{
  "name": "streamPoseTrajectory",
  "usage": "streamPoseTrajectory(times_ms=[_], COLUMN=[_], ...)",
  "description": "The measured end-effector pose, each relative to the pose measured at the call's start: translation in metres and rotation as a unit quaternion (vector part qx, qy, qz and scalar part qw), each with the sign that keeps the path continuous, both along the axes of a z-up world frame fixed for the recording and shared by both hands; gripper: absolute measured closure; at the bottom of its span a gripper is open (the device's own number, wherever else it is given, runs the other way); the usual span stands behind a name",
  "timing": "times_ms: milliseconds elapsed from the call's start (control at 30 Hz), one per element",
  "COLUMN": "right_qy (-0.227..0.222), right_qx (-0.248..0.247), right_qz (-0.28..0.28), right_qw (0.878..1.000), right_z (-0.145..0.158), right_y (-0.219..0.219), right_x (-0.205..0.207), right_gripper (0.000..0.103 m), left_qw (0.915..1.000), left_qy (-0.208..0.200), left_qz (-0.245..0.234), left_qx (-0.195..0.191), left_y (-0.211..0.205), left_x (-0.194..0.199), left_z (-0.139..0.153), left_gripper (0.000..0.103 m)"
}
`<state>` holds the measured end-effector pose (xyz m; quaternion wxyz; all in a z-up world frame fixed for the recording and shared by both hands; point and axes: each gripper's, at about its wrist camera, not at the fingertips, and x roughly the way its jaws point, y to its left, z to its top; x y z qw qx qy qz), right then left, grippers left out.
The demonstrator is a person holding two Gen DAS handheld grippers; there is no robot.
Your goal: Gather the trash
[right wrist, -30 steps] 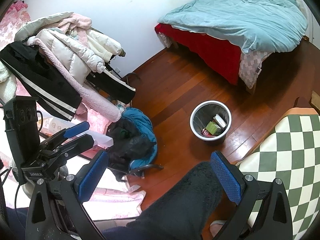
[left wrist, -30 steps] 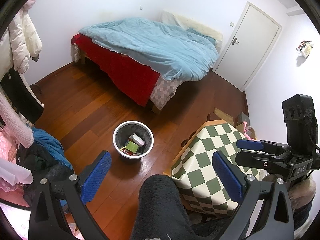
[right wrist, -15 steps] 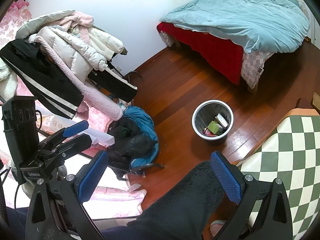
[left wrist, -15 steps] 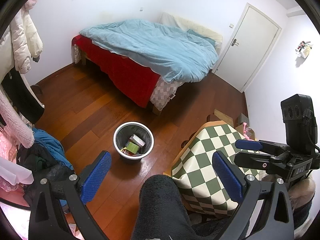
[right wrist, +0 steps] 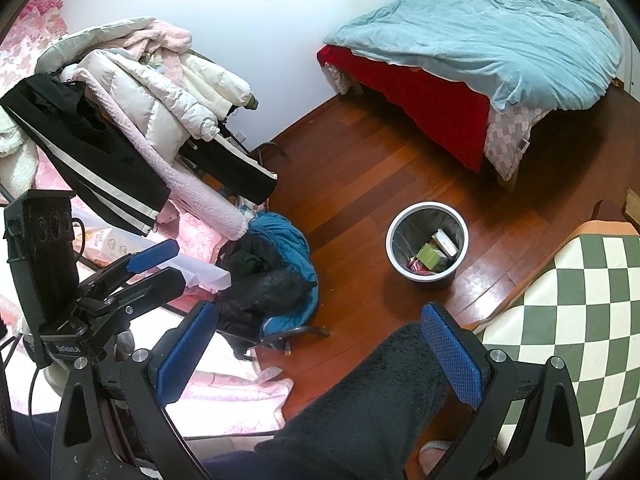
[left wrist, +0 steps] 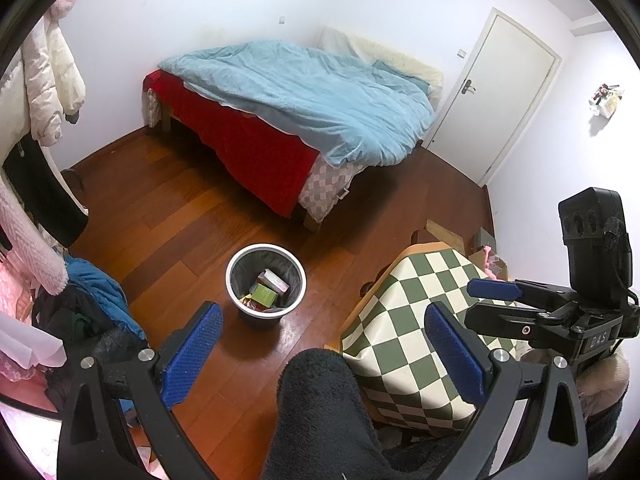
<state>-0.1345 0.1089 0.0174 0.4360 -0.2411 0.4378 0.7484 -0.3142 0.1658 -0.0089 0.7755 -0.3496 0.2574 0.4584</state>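
A round bin with a white rim (left wrist: 236, 262) stands on the wooden floor in the left wrist view and holds trash: a green box (left wrist: 264, 295) and a white carton (left wrist: 275, 280). The bin also shows in the right wrist view (right wrist: 394, 228). My left gripper (left wrist: 326, 354) is open and empty, held high above the floor near the bin. My right gripper (right wrist: 320, 356) is open and empty, also held high. Each gripper shows from the side in the other's view: the right one (left wrist: 496, 300) and the left one (right wrist: 160, 264).
A bed with a blue duvet (left wrist: 304, 92) and red sheet stands at the back. A green checkered table (left wrist: 416, 320) is at the right. A rack piled with coats (right wrist: 120, 100) and a chair with dark clothes (right wrist: 272, 272) stand at the left. A white door (left wrist: 496, 92) is shut.
Both views have drifted slightly. The bin sits a touch lower in the left wrist view and a touch right in the right wrist view. Both grippers stay open and empty.
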Motion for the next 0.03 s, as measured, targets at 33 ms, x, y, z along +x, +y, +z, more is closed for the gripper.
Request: streamPoseTrajectory(times_ms=[33], right_qy=[0.0], right_qx=[0.0], right_qz=[0.001], right_qw=[1.0], right_z=[0.0005], right_y=[-0.0006], right_x=[-0.0002], right_gripper=[0.0], left_qw=[1.0], left_qy=[-0.002], left_qz=[-0.001], left_qx=[-0.001], left_y=[0.0002], left_x=[-0.0005], left_z=[0.0004], left_gripper=[0.0])
